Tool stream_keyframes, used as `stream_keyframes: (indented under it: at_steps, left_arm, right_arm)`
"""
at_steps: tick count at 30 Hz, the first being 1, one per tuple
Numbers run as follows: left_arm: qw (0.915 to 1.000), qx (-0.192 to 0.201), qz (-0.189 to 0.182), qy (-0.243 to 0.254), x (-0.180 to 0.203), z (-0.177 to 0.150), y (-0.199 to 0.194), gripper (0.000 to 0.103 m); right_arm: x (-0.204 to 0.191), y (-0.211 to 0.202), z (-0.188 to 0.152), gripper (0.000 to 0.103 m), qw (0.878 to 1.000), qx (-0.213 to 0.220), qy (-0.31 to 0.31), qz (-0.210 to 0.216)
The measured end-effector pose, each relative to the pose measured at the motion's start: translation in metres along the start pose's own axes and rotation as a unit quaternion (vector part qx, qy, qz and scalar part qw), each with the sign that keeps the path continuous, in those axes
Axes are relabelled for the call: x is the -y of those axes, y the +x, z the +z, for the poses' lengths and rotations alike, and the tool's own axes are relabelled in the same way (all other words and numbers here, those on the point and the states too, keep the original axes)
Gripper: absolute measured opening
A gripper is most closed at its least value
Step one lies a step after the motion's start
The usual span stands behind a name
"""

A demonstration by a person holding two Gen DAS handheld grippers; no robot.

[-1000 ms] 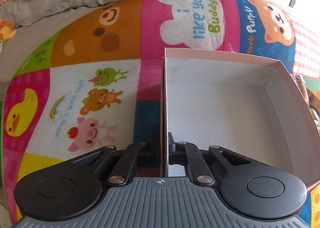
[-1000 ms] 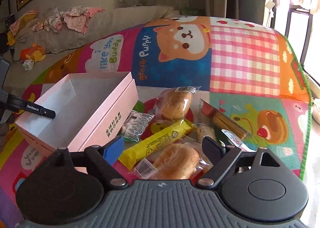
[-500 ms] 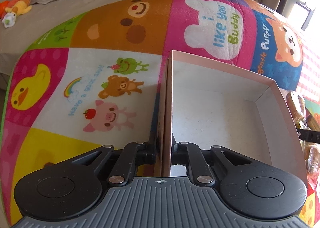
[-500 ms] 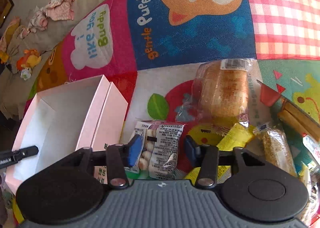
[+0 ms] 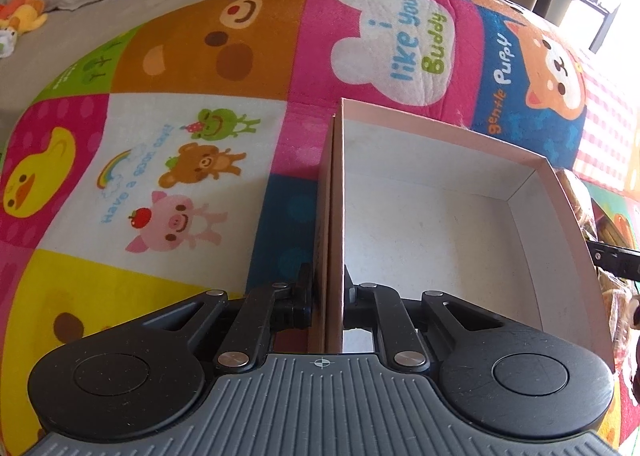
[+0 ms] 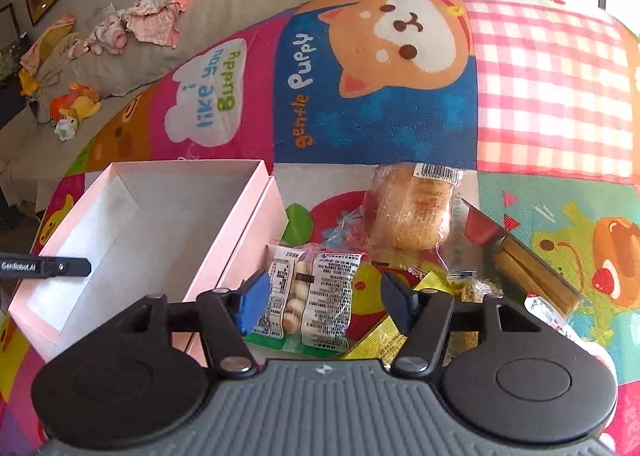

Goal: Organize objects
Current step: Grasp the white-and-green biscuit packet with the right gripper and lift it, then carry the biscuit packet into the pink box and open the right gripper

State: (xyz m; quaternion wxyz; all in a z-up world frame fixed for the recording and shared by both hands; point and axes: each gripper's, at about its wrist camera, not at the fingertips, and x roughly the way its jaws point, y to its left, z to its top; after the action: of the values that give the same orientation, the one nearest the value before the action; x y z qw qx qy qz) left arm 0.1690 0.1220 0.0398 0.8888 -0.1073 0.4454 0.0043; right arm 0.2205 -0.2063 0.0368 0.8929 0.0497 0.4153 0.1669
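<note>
My left gripper (image 5: 328, 296) is shut on the near left wall of the open pink box (image 5: 440, 240), one finger outside and one inside. The box is empty; it also shows in the right wrist view (image 6: 132, 223), where a left finger (image 6: 60, 267) reaches over its wall. My right gripper (image 6: 320, 302) is open, its blue-padded fingers on either side of a clear packet of small biscuits (image 6: 310, 296), not touching it. Beside it lie a wrapped bun (image 6: 412, 211), a yellow packet (image 6: 384, 336) and a pack of brown sticks (image 6: 532, 276).
Everything lies on a colourful cartoon play mat (image 6: 400, 103). A beige sofa (image 6: 100, 67) with clothes and plush toys runs along the back. A tip of my right gripper (image 5: 616, 260) shows past the box's right wall.
My right gripper has drawn back and levelled, and its jaws have opened wider around the biscuit packet. My left gripper keeps its hold on the box wall, shifted slightly.
</note>
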Motion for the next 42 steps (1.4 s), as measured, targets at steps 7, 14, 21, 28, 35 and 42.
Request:
stream_keyframes:
  at_steps: [7, 14, 21, 28, 35, 42]
  left_arm:
    - [1.0, 0.004, -0.003, -0.006, -0.003, -0.003, -0.003, 0.013]
    - [0.9996, 0.008, -0.007, -0.024, -0.006, -0.005, -0.003, 0.014]
    - [0.999, 0.001, -0.021, -0.038, 0.009, -0.001, 0.004, 0.015]
    - [0.9998, -0.011, -0.008, -0.014, 0.017, -0.006, 0.005, 0.013]
    - [0.9995, -0.029, -0.01, 0.004, 0.012, -0.021, -0.003, 0.012]
    - [0.9996, -0.022, -0.006, -0.014, 0.005, -0.027, -0.009, 0.012]
  right_arm:
    - [0.0, 0.029, 0.009, 0.042, 0.997, -0.029, 0.059, 0.032]
    - [0.009, -0.048, -0.012, 0.038, 0.997, 0.014, 0.064, 0.04]
    - [0.028, -0.121, -0.089, 0.038, 0.996, 0.011, 0.08, 0.039]
    - [-0.004, -0.134, -0.149, 0.068, 0.985, 0.081, -0.076, -0.134]
    - [-0.006, -0.118, -0.158, 0.081, 0.985, 0.07, -0.056, -0.148]
    - [0.007, -0.114, -0.161, 0.081, 0.988, 0.055, -0.025, -0.142]
